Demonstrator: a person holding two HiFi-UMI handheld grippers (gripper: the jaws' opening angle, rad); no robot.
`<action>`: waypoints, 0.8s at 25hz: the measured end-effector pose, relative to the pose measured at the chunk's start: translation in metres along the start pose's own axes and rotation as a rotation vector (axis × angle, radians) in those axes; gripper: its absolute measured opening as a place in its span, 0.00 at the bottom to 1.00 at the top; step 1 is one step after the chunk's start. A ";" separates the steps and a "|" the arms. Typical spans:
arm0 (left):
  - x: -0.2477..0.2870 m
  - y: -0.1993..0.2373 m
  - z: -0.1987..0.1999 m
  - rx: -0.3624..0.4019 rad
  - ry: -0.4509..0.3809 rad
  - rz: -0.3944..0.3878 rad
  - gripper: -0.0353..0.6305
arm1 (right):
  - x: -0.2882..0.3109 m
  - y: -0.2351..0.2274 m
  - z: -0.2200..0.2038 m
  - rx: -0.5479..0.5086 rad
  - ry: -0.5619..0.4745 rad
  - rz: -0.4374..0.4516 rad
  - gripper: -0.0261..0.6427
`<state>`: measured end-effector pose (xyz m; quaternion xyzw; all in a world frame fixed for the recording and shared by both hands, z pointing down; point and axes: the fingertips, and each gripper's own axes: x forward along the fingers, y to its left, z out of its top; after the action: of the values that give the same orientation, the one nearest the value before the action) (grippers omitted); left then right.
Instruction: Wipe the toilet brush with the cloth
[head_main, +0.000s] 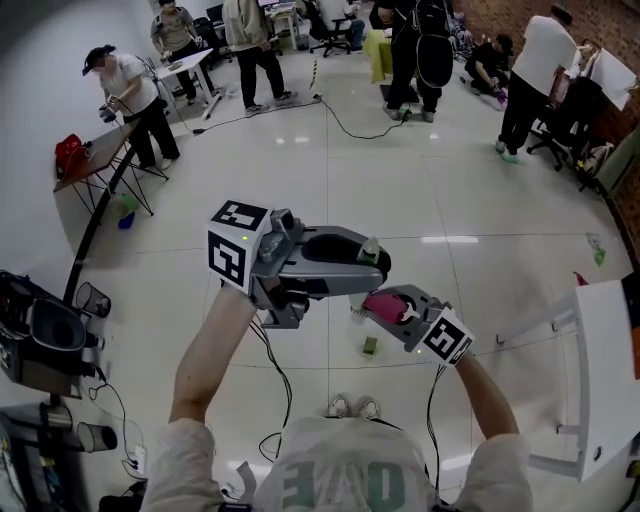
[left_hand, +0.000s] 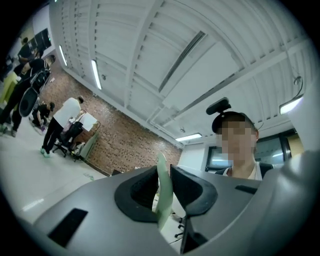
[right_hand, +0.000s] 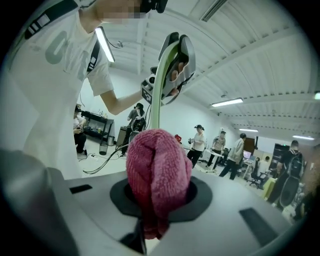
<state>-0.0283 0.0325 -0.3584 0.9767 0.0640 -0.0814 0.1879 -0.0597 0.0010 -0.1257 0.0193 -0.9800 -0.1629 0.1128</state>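
Where left hand-held gripper (left_hand: 165, 196) pinches, brush (left_hand: 162, 172) seemingly sits.

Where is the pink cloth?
In the right gripper view's middle, the cloth is squeezed in the right claw, just below the green brush handle in the left claw.

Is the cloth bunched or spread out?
Bunched: the pink cloth sits as a folded wad clamped in the right claw.

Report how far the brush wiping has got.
Done: the left hand-held gripper is shut on the toilet brush handle, the right hand-held gripper on the pink cloth. In hand: the cloth is up at the handle, contact unclear. Left: the wiping itself; nothing shows a wiped stretch.
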 end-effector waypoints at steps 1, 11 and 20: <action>-0.002 0.007 -0.002 0.037 0.013 0.027 0.15 | -0.003 -0.006 0.003 0.013 -0.017 -0.026 0.14; 0.000 0.070 -0.090 0.605 0.167 0.120 0.15 | -0.083 -0.059 0.021 0.386 -0.318 -0.380 0.14; -0.013 0.154 -0.194 0.325 0.003 0.172 0.15 | -0.137 -0.052 -0.101 0.586 -0.226 -0.618 0.14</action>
<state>0.0093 -0.0379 -0.1235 0.9962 -0.0334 -0.0731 0.0337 0.0963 -0.0698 -0.0787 0.3246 -0.9393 0.0946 -0.0591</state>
